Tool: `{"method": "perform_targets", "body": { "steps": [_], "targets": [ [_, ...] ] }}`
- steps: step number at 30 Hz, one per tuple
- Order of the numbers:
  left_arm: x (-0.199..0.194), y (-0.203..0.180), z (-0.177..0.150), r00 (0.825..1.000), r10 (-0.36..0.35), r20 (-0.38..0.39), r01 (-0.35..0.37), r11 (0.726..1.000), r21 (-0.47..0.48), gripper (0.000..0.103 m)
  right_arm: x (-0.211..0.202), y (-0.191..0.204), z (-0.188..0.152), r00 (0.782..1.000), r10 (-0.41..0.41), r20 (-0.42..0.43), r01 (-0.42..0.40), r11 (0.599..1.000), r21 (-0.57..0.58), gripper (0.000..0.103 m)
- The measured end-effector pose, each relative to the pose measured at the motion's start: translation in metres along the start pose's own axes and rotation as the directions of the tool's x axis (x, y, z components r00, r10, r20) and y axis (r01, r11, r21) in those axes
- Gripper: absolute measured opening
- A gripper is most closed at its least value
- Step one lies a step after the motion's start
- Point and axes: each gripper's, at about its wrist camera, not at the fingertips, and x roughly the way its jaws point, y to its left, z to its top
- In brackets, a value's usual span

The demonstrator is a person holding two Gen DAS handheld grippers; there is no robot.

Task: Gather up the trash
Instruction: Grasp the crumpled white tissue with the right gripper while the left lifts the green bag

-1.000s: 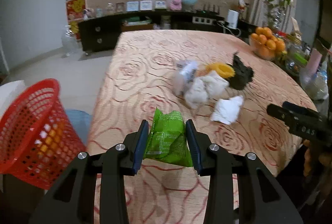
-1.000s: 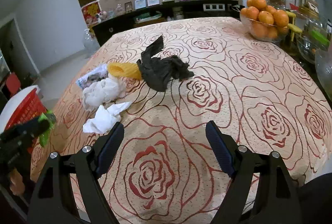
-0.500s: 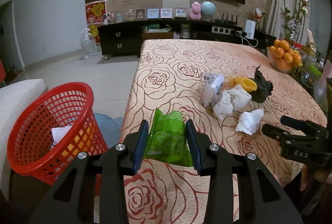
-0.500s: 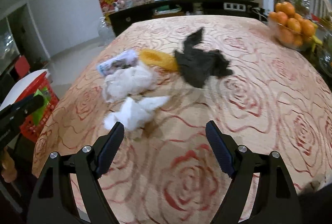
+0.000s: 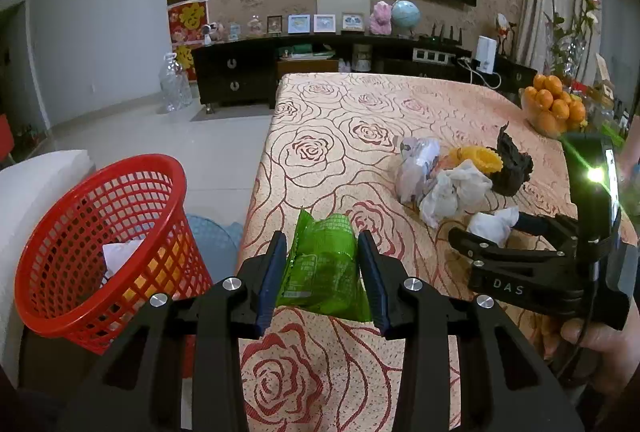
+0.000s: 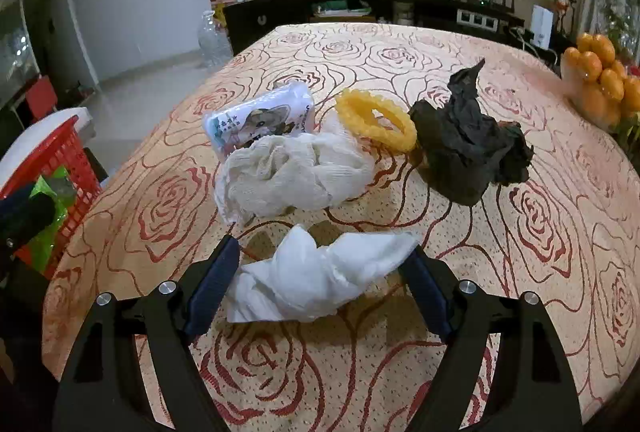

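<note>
Trash is lying in a loose heap on the rose-patterned worktop [image 6: 520,272], and you are working it from both sides. Your left tongs [image 5: 324,264] are clamping a green wrapper [image 5: 324,268] over the worktop's near edge, beside the red basket [image 5: 100,244] on the floor. Your right tongs [image 6: 324,272] are standing wide, their jaws just closing in around a white tissue [image 6: 320,280], pads not pressing it. Beyond are lying a cream cloth [image 6: 288,172], a printed packet [image 6: 260,116], a yellow ring [image 6: 376,120] and a black bag [image 6: 468,148].
</note>
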Motion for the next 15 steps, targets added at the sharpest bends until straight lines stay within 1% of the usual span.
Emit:
{"method": "perform_targets", "body": {
  "steps": [5,8,11,15],
  "targets": [
    [0.0009,-0.0002,-0.0006,1.0,0.003,-0.001,-0.003,1.0,-0.001,0.036,0.0008,0.0001,0.0003,1.0,-0.01,0.003,0.01,1.0,-0.025,0.059],
    [0.0015,-0.0003,-0.001,1.0,0.005,-0.001,-0.004,1.0,0.004,0.036,0.0,-0.0016,0.0001,1.0,-0.012,0.003,0.012,1.0,-0.021,0.051],
    [0.0032,-0.0006,-0.0024,1.0,0.011,-0.002,-0.011,1.0,0.009,0.036,-0.0019,-0.0047,-0.0008,1.0,-0.006,0.0,0.006,1.0,-0.012,0.045],
    [0.0041,0.0004,-0.003,1.0,0.018,-0.003,-0.018,1.0,0.004,0.036,-0.0078,-0.0053,-0.0045,1.0,0.012,-0.004,-0.013,1.0,-0.01,0.041]
  ]
}}
